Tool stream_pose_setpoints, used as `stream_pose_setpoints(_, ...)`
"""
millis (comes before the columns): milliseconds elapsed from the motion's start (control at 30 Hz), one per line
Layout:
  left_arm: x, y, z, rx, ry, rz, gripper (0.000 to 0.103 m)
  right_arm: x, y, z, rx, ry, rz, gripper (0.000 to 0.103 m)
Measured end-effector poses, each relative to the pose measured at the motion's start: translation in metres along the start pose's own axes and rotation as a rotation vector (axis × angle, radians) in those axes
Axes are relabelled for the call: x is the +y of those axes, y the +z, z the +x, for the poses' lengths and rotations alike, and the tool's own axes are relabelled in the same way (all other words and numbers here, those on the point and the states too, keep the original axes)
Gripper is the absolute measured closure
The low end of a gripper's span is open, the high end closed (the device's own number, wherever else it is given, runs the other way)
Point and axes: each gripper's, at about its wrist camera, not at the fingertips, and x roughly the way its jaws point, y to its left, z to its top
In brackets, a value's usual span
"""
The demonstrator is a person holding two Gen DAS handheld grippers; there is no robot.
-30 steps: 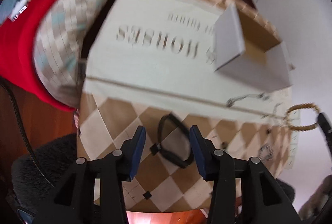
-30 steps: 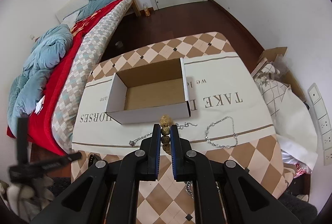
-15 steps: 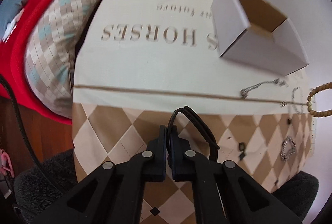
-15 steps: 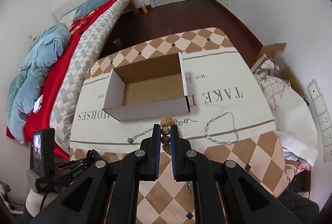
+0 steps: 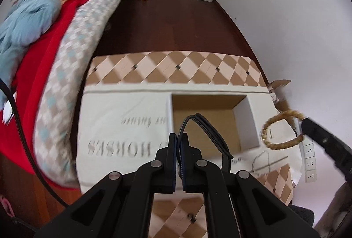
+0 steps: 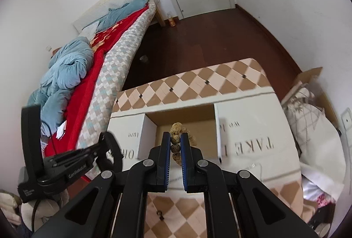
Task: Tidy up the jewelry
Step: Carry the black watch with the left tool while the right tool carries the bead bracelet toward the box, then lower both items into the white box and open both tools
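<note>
Both grippers up over the table now, each w/ a piece in hand. Left gripper (image 5: 180, 137) is clenched on a black cord bracelet (image 5: 209, 128), pinched at one edge so the loop arcs up and right, hanging above the open cardboard box (image 5: 204, 123). Right gripper (image 6: 176, 141) is clamped on a wooden bead bracelet (image 6: 176, 139), beads stacked between the pads, rest of the loop dangling free; seen from the left cam it hangs by the box's right wall (image 5: 283, 130). Box sits open-top on the printed cloth (image 5: 123, 128), prob the drop target. A thin silver chain (image 5: 261, 161) lies on the cloth just in front of the box, not yet sorted. Next, I'd guess: release both inside.
</note>
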Motion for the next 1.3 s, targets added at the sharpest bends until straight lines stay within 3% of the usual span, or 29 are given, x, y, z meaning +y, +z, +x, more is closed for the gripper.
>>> stream_pose_setpoints(167, -0.008, 0.030, 0.045, 0.084, -0.017, 0.021, 0.102, -0.009, 0.022, 0.043, 0.084, 0.014, 0.010, 0.094)
stream_pose_setpoints(333, -0.006, 0.037, 0.080, 0.173, -0.043, -0.002, 0.102, -0.021, 0.022, 0.082, 0.166, 0.007, 0.016, 0.094)
stream_pose_setpoints(667, -0.013, 0.049, 0.091, 0.211, -0.029, 0.006, 0.095, -0.030, 0.024, 0.110, 0.240, 0.031, 0.020, 0.093)
stream_pose_setpoints(800, -0.013, 0.054, 0.083, 0.197, -0.008, 0.012, 0.090, -0.031, 0.026, 0.112, 0.275, -0.012, 0.022, 0.091)
stream_pose_setpoints(867, -0.012, 0.057, 0.077, 0.179, 0.014, 0.016, 0.063, -0.032, 0.025, 0.108, 0.276, -0.047, 0.016, 0.077)
stream_pose_setpoints(900, -0.010, 0.057, 0.072, 0.162, 0.027, 0.016, 0.033, -0.032, 0.025, 0.106, 0.275, -0.056, 0.014, 0.071)
stream_pose_setpoints(933, -0.009, 0.059, 0.068, 0.143, 0.034, 0.015, 0.020, -0.032, 0.025, 0.103, 0.271, -0.075, 0.007, 0.062)
stream_pose_setpoints(1000, -0.005, 0.057, 0.057, 0.104, 0.074, 0.023, 0.019, -0.031, 0.022, 0.096, 0.257, -0.116, -0.015, 0.054)
stream_pose_setpoints(1033, -0.004, 0.056, 0.054, 0.093, 0.099, 0.028, 0.012, -0.030, 0.021, 0.093, 0.253, -0.144, -0.030, 0.047)
stream_pose_setpoints(1100, -0.001, 0.051, 0.049, 0.068, 0.147, 0.038, 0.001, -0.026, 0.017, 0.090, 0.244, -0.224, -0.074, 0.027)
stream_pose_setpoints(1133, 0.002, 0.045, 0.046, 0.054, 0.172, 0.040, 0.000, -0.023, 0.014, 0.089, 0.242, -0.274, -0.106, 0.013)
stream_pose_setpoints(1167, 0.005, 0.039, 0.044, 0.044, 0.190, 0.040, 0.000, -0.021, 0.009, 0.089, 0.241, -0.320, -0.126, 0.006)
stream_pose_setpoints(1300, 0.011, 0.016, 0.042, 0.025, 0.250, 0.050, 0.000, -0.021, -0.009, 0.095, 0.265, -0.366, -0.148, 0.002)
